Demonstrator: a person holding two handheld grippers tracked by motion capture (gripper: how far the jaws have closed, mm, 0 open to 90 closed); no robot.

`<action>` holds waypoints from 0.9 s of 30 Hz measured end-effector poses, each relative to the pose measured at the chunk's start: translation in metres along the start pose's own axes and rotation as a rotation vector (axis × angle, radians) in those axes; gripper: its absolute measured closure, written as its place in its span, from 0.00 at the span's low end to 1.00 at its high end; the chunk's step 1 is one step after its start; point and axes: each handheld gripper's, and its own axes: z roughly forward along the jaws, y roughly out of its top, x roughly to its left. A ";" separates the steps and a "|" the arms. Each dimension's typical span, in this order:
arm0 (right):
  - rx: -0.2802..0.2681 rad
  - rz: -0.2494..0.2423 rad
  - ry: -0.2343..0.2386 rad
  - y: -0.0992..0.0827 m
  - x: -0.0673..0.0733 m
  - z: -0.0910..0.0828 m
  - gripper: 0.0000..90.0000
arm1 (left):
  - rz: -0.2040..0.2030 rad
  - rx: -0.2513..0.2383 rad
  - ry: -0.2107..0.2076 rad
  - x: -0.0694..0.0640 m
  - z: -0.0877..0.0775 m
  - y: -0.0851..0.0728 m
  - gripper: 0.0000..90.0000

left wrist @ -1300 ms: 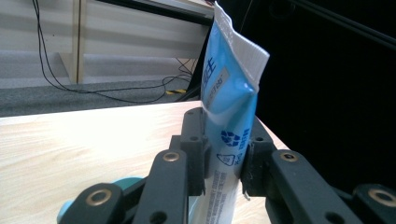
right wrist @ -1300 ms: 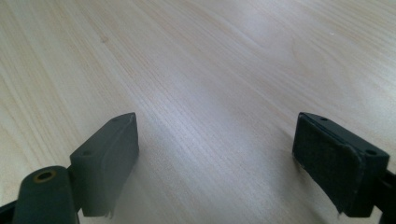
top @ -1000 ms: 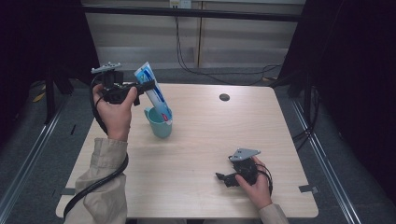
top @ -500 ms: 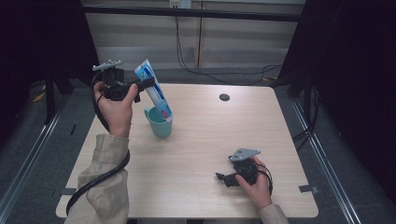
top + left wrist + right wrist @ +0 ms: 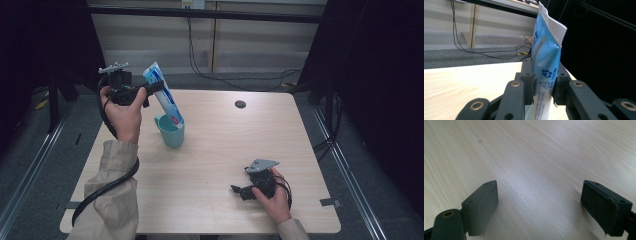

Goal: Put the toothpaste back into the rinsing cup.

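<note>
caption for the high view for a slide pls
Left tongs grip a blue toothpaste tube with its lower end in a teal cup; right tongs rest open on the table.

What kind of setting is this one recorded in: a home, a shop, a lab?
Most likely a lab or recording booth, not a home. A bare wooden table stands between dark curtains, with loose cables on the grey floor behind. The props are few: a toothpaste tube and a teal cup.
</note>
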 end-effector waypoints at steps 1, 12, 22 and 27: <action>0.000 0.000 0.000 0.000 0.000 0.000 0.15 | -0.005 -0.005 -0.003 0.001 0.001 0.000 0.84; 0.001 0.000 0.000 0.000 0.000 0.000 0.15 | -0.009 -0.006 0.018 0.008 0.006 -0.002 0.84; -0.001 -0.001 0.001 0.000 0.000 0.000 0.15 | -0.008 0.005 0.039 0.016 0.014 -0.008 0.83; -0.001 -0.002 0.001 0.000 0.000 0.000 0.15 | 0.000 0.011 0.048 0.019 0.020 -0.012 0.83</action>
